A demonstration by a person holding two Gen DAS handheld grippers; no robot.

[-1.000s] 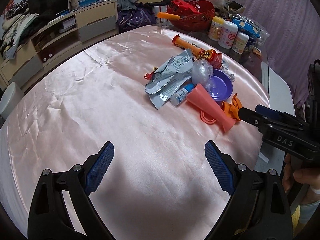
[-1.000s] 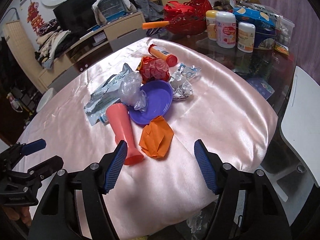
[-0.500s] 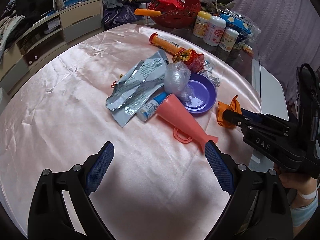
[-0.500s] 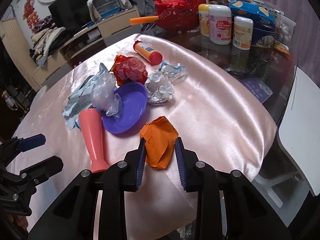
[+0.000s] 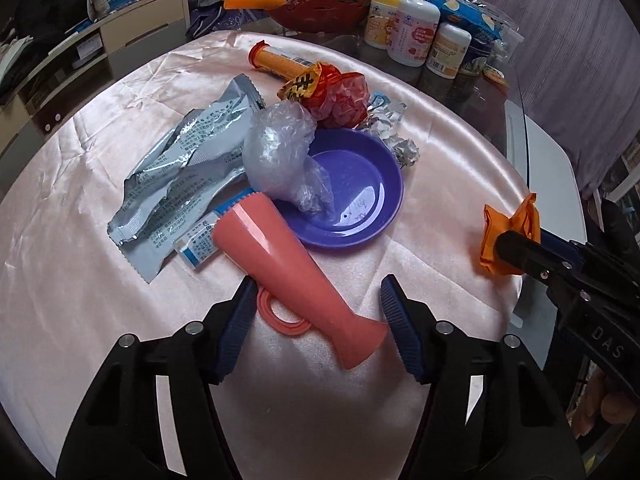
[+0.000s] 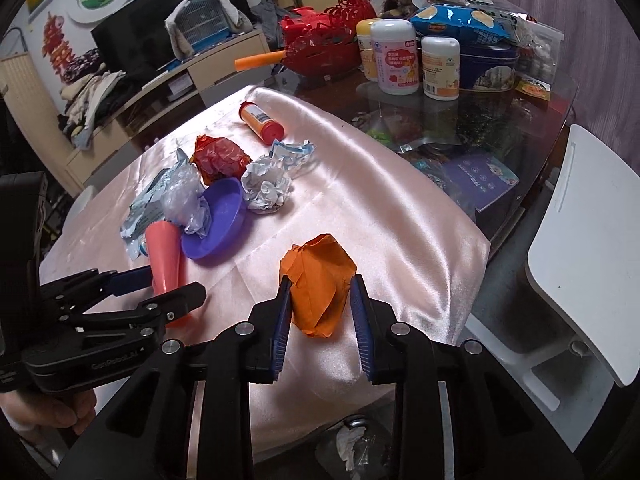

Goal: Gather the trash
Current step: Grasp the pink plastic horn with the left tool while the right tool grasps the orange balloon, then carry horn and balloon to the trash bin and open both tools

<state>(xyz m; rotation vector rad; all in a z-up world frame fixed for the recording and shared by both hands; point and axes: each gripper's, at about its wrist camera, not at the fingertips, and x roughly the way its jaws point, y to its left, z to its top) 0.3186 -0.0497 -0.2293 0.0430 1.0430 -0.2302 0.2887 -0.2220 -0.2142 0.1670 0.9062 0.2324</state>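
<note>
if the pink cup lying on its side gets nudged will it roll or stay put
The pink cup probably rolls in a curve, since it tapers. Its handle ring lies on the cloth and may stop it. It looks like stiff, light plastic.

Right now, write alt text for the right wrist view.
The right gripper is shut on a crumpled orange paper wad above a shiny pink tablecloth. To its left, the left gripper is closing around a fallen salmon plastic cup, beside a purple plastic dish and crumpled wrappers.
</note>
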